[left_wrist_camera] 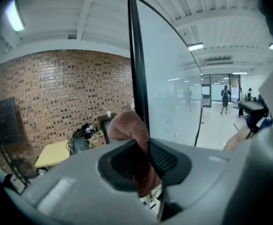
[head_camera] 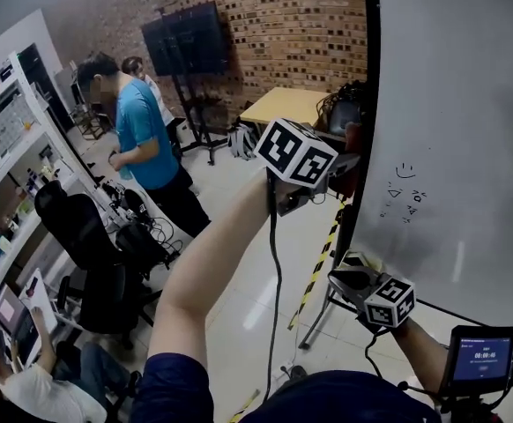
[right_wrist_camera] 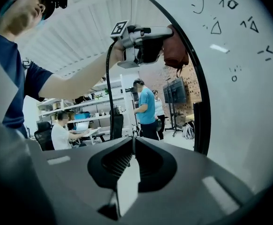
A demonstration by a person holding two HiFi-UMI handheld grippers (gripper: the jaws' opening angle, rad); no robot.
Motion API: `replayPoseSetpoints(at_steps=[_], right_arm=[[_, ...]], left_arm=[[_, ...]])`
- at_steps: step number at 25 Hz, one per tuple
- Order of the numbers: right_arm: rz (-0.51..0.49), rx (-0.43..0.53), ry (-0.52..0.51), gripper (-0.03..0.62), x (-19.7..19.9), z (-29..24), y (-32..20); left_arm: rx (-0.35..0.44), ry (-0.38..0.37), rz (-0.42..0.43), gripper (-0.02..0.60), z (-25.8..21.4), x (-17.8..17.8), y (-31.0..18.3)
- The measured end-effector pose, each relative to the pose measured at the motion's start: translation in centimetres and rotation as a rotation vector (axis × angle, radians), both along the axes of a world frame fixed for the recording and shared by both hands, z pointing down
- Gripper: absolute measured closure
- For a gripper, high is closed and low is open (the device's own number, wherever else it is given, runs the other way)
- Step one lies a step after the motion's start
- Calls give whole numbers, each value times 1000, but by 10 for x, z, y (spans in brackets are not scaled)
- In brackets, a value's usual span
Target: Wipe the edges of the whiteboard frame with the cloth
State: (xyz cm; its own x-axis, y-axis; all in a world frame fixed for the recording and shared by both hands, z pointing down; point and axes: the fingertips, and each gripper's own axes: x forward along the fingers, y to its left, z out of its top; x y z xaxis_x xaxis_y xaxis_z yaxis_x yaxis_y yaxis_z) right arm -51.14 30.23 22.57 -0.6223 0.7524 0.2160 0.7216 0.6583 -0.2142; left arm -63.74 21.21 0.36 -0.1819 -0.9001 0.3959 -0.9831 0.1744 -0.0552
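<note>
Cloth, just one, clamped in left hand-held gripper at the whiteboard frame; right hand-held gripper closed, empty.

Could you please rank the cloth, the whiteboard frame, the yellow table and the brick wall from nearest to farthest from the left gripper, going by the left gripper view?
1. cloth: clamped between the jaws, centre.
2. whiteboard frame: just beyond the cloth, upright at centre.
3. yellow table: lower left, across the floor.
4. brick wall: behind the table, left.
</note>
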Motion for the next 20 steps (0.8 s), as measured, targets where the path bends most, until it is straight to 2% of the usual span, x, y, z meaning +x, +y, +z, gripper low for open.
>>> replayPoseSetpoints(at_steps=[5, 11, 17, 20], right_arm=[[0, 21, -64, 566, -10, -26, 0], [-2, 12, -92, 566, -16, -41, 1], [-7, -13, -129, 566, -21, -56, -3], [5, -14, -155, 566, -22, -67, -7]], left_arm=[[11, -35, 20, 518, -32, 7, -2], [31, -70, 27, 518, -78, 4, 2], [97, -64, 28, 518, -122, -4, 5], [117, -104, 16, 518, -146, -11, 6]])
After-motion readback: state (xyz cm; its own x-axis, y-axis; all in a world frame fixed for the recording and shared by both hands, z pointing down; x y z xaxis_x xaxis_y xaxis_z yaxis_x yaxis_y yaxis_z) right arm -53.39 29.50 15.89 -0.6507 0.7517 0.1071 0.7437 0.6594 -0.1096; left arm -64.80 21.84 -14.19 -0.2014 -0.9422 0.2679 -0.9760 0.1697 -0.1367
